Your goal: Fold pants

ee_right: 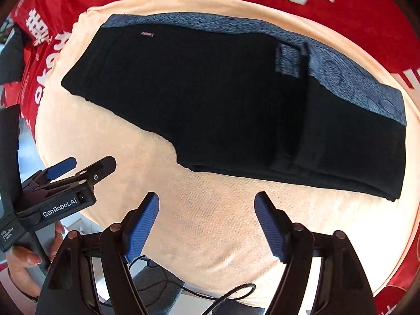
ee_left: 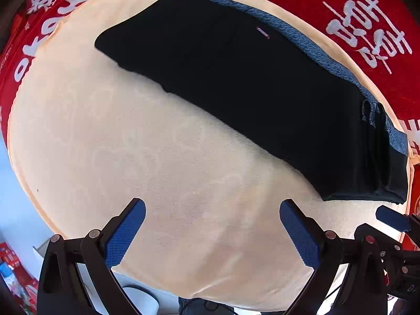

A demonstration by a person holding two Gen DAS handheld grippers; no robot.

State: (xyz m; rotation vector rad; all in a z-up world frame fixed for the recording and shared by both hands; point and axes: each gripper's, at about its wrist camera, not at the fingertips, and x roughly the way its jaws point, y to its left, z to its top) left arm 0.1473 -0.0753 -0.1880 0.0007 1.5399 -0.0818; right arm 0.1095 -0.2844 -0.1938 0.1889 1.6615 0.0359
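Note:
Black pants with a blue-grey patterned waistband lie folded in a long band on a cream cloth. They also show in the right wrist view, with several layers stacked at their right end. My left gripper is open and empty, held above the cream cloth short of the pants. My right gripper is open and empty, near the pants' front edge. The left gripper also shows at the left of the right wrist view.
A red cloth with white characters lies under the cream cloth and beyond it. The cream cloth's near edge drops off close to the grippers, with a black cable below it. Red packages sit at the lower left.

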